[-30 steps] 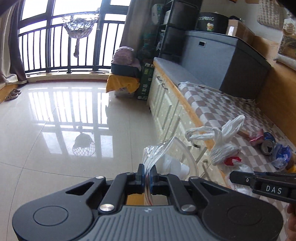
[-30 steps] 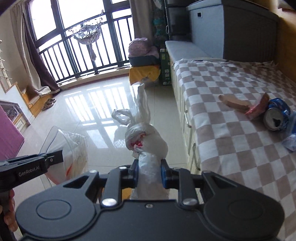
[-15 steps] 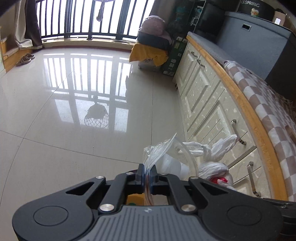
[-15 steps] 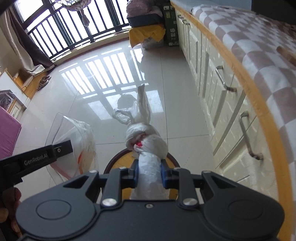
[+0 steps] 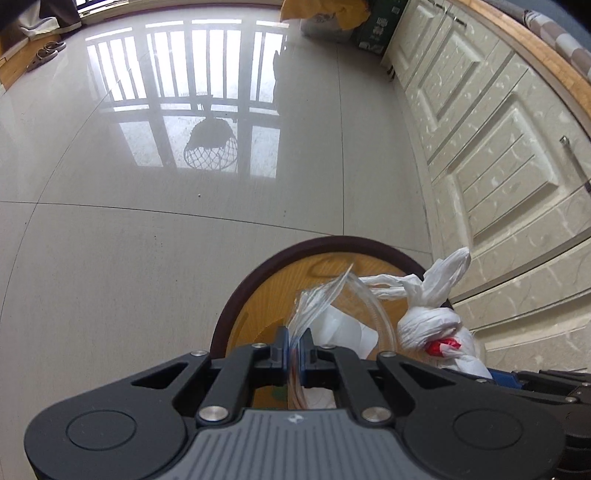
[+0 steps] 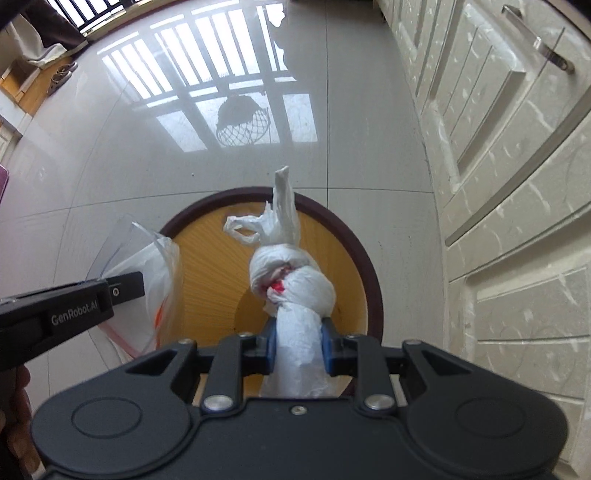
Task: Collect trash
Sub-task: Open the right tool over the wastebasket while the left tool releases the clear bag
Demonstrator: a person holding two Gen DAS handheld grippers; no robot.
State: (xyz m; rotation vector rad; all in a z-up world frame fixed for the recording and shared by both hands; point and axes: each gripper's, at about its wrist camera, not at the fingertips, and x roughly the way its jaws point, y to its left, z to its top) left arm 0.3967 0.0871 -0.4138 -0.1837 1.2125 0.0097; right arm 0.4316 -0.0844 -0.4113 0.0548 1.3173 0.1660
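My left gripper (image 5: 292,349) is shut on the rim of a clear plastic bag (image 5: 332,306) with white trash inside; the bag also shows in the right wrist view (image 6: 147,280). My right gripper (image 6: 297,343) is shut on a knotted white trash bag (image 6: 291,280) with a red spot at the knot; it also shows in the left wrist view (image 5: 432,325). Both bags hang over a round wooden bin (image 6: 207,258) with a dark rim, which also shows in the left wrist view (image 5: 258,295). The left gripper (image 6: 122,288) shows left of the white bag.
Glossy tiled floor (image 5: 147,221) spreads ahead and left. Cream cabinet fronts (image 6: 517,184) with metal handles run along the right, close to the bin. A yellow cloth and boxes (image 5: 332,14) sit far ahead. Slippers (image 5: 46,55) lie at far left.
Both grippers have tilted down and lowered from bench height toward the floor. The wooden bin has come into full view beneath both bags. The checked bench top has left view.
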